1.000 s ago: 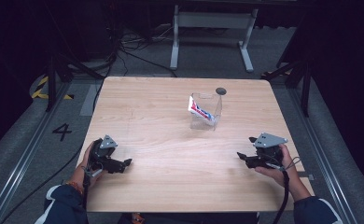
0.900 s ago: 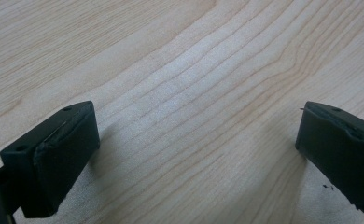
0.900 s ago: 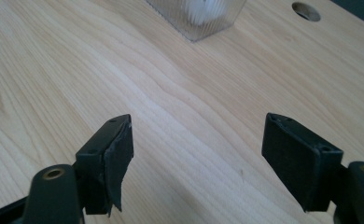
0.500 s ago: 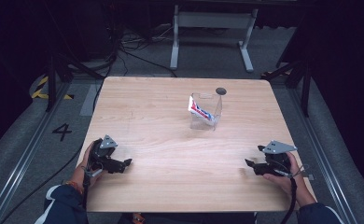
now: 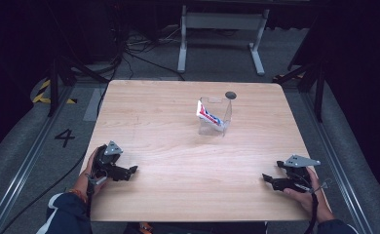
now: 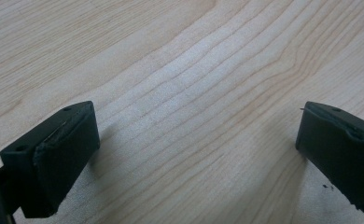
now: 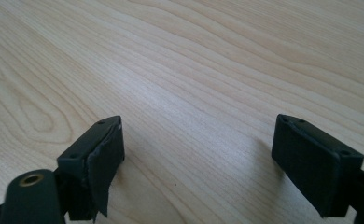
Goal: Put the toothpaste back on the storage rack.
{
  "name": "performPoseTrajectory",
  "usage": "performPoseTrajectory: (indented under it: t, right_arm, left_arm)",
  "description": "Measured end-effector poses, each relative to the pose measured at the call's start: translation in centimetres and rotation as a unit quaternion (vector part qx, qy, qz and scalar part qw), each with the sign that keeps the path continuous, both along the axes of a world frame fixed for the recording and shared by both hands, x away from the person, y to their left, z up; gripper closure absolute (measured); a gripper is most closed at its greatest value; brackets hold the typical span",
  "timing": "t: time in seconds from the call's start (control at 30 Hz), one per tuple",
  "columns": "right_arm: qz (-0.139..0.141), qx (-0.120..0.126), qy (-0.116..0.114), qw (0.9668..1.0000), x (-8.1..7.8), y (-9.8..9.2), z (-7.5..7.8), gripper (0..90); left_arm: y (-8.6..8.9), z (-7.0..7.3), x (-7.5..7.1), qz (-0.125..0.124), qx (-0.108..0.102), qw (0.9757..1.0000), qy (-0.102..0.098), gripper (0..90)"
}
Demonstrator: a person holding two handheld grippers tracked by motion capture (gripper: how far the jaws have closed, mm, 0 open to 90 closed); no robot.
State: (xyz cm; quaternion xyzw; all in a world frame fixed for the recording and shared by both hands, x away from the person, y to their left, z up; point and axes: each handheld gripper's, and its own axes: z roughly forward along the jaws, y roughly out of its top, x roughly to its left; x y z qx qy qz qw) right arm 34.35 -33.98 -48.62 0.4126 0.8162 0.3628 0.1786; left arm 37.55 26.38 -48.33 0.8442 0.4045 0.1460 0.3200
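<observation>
A clear plastic cup (image 5: 216, 117) stands right of the middle of the wooden table (image 5: 154, 112), with a red, white and blue tube (image 5: 206, 113) leaning inside it. My left gripper (image 5: 131, 170) rests low at the near left, open, its jaws pointing right. Bare wood shows between its jaws in the left gripper view (image 6: 194, 158). My right gripper (image 5: 267, 179) sits at the near right, pointing left. Its jaws have just been opening and now stand wide with nothing between them (image 7: 199, 158).
A small dark round spot (image 5: 230, 95) lies on the table just behind the cup. Beyond the far edge stand a grey metal frame (image 5: 222, 22) and cables on the floor. Dark rails run along both sides of the table.
My right gripper has drawn back toward the near edge, slightly rightward and lower. The left gripper, the cup and the tube have stayed put.
</observation>
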Motion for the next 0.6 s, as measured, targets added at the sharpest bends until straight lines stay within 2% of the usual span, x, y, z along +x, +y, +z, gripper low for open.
performPoseTrajectory:
  t: [0.37,0.4,0.6]
  right_arm:
    - [0.001,-0.001,0.0,1.0,0.02,-0.01,-0.02,16.5]
    - [0.001,-0.001,0.0,1.0,0.03,-0.02,-0.01,16.4]
    - [0.002,-0.002,0.0,1.0,0.06,-0.02,-0.02,16.1]
  left_arm:
    - [-0.02,-0.02,-0.02,0.0,-0.002,1.0,0.001,0.1]
    - [0.07,0.02,0.09,-0.003,0.006,0.9999,-0.009,0.1]
    - [0.07,0.02,0.09,-0.003,0.006,0.9999,-0.008,0.1]
